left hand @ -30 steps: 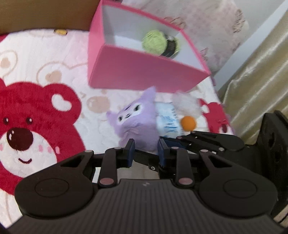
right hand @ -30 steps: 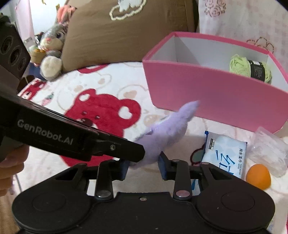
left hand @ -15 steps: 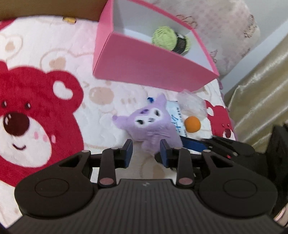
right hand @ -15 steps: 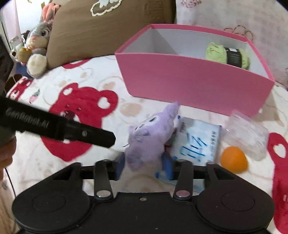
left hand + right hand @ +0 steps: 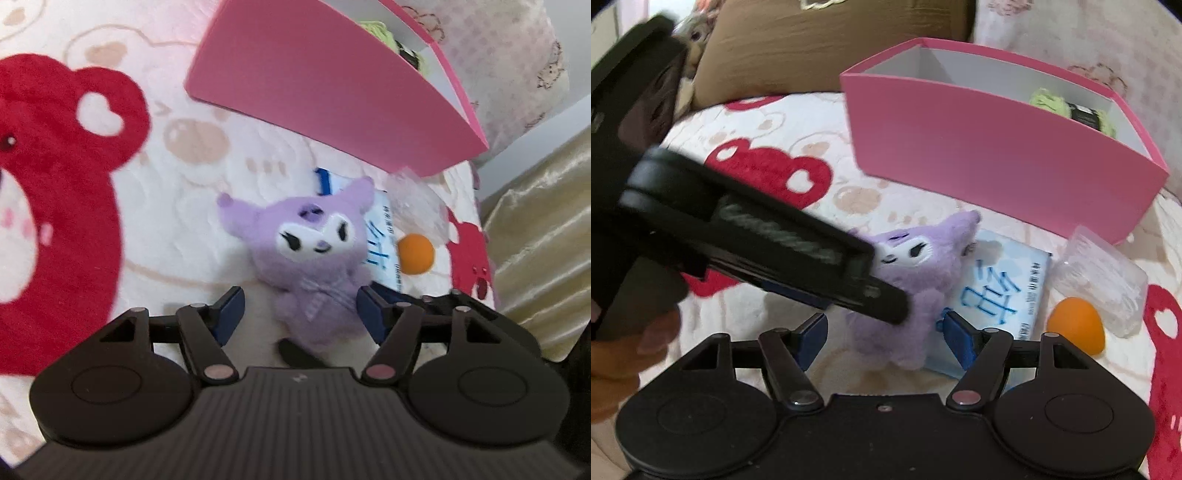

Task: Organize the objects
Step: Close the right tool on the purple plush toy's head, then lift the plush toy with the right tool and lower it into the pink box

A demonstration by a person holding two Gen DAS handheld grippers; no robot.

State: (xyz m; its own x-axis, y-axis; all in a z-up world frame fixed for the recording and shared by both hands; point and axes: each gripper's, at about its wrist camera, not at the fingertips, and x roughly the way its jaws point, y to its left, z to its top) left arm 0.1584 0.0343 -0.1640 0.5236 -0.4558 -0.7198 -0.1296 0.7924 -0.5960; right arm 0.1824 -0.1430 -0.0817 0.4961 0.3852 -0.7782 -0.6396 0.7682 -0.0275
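A purple plush toy (image 5: pixel 314 254) lies face up on the bear-print blanket, partly over a blue-and-white tissue pack (image 5: pixel 380 243). My left gripper (image 5: pixel 299 314) is open, its blue pads either side of the toy's lower body. My right gripper (image 5: pixel 882 334) is open too, around the same toy (image 5: pixel 916 273) from another side. The left gripper's body (image 5: pixel 768 240) crosses the right wrist view over the toy. A pink box (image 5: pixel 982 155) behind holds a green yarn ball (image 5: pixel 1067 107).
An orange ball (image 5: pixel 1075 325) and a clear plastic packet (image 5: pixel 1100 280) lie right of the tissue pack (image 5: pixel 1001 291). A brown pillow (image 5: pixel 820 48) and a patterned pillow (image 5: pixel 498 62) stand behind the box. A gold curtain (image 5: pixel 543 236) hangs at the right.
Both grippers have opened wide. The plush toy, held up a second ago, now lies on the blanket between the pads. The left gripper has moved closer over it.
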